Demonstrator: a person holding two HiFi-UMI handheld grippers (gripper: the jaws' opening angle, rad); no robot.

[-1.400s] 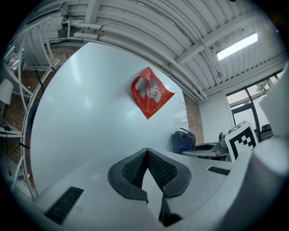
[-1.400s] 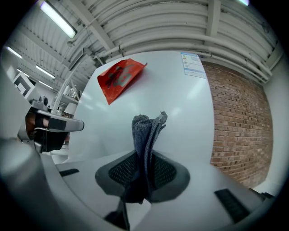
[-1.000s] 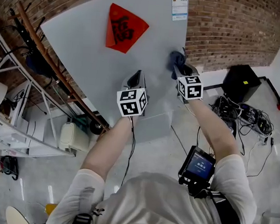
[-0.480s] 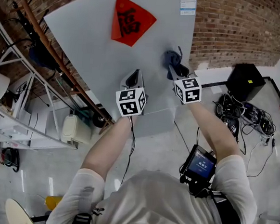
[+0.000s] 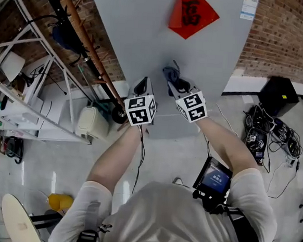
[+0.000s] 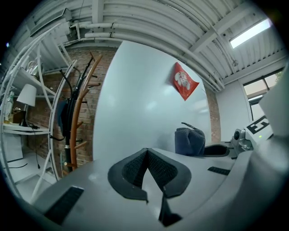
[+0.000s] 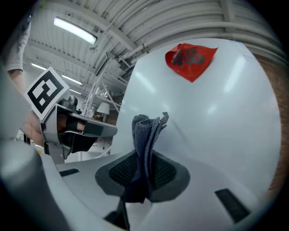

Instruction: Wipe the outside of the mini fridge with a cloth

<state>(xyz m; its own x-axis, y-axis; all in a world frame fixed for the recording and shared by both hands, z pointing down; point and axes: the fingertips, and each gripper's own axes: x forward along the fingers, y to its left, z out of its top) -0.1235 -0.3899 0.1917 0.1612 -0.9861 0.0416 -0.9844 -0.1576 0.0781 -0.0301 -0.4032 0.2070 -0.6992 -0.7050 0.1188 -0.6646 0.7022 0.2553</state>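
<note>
The mini fridge (image 5: 148, 34) shows as a broad pale grey face with a red diamond sticker (image 5: 193, 14) high on it. My right gripper (image 5: 176, 85) is shut on a folded blue-grey cloth (image 5: 171, 75), which stands up out of the jaws (image 7: 145, 155) towards the grey face (image 7: 216, 113). The cloth (image 7: 145, 133) is close to that surface, but I cannot tell if they touch. My left gripper (image 5: 143, 86) is just left of it, shut and empty (image 6: 146, 155). From the left gripper view the cloth (image 6: 189, 140) is at the right, before the fridge (image 6: 135, 99).
A wooden coat rack (image 5: 85, 39) leans left of the fridge, beside white wire shelves (image 5: 23, 97). A white canister (image 5: 91, 122) stands on the floor below them. A black box (image 5: 279, 94) and tangled cables (image 5: 267, 137) lie to the right. A brick wall (image 5: 283, 39) is behind.
Both grippers have shifted left across the fridge face. The cloth, earlier below and right of the red sticker, is now below and slightly left of it. Both stay shut.
</note>
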